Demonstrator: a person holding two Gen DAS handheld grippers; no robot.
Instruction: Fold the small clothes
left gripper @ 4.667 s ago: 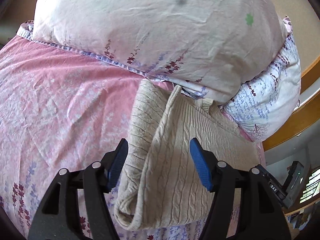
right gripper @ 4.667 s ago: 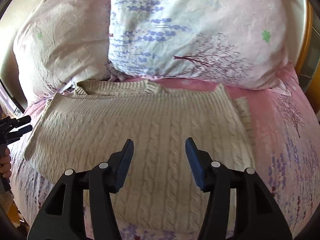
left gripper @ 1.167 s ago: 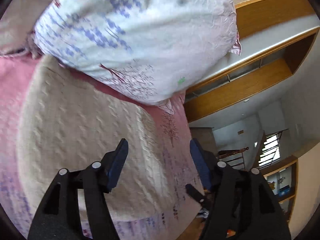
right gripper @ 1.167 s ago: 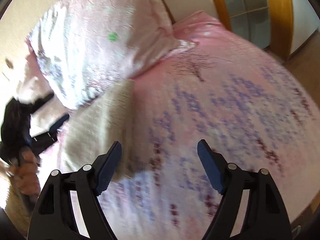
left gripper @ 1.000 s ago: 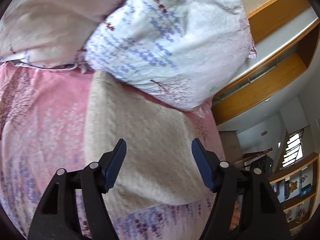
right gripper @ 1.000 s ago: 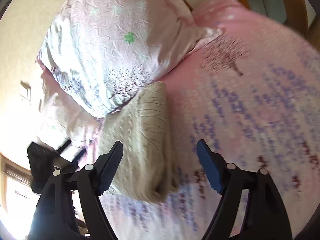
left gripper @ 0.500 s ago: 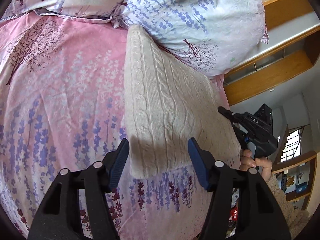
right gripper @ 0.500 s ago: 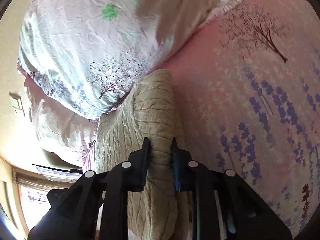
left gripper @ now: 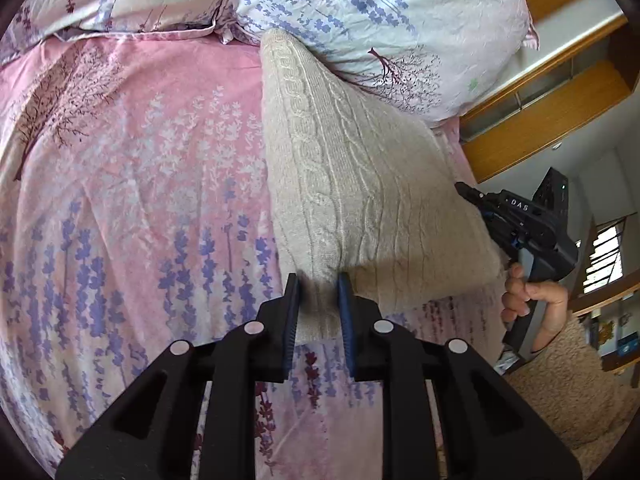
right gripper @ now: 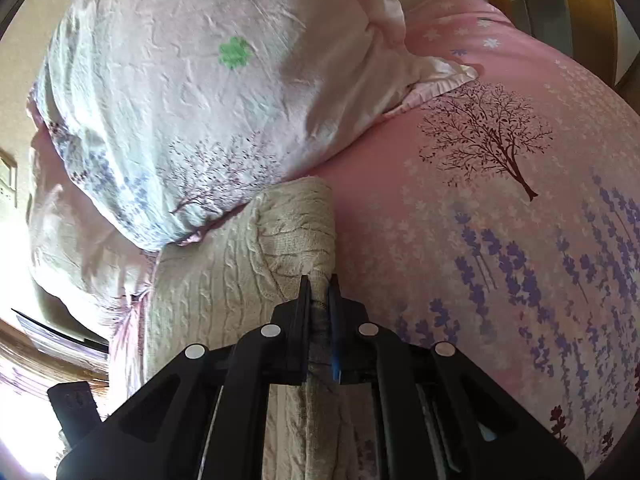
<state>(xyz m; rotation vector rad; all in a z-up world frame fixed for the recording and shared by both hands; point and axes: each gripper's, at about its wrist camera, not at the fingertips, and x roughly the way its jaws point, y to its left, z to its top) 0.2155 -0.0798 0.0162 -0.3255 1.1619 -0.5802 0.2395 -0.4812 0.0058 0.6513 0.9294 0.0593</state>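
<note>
The sweater [left gripper: 360, 184] is laid on the bed [left gripper: 120, 200] against the pillows [left gripper: 380, 20], stretched between both hand-held grippers: its near corner is pinched by the left [left gripper: 319, 292], its opposite edge by the right [right gripper: 319, 300].

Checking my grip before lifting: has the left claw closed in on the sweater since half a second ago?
Yes. The left claw has shut onto the sweater's near edge, which lies against the pillow; before, it was open just short of it.
</note>
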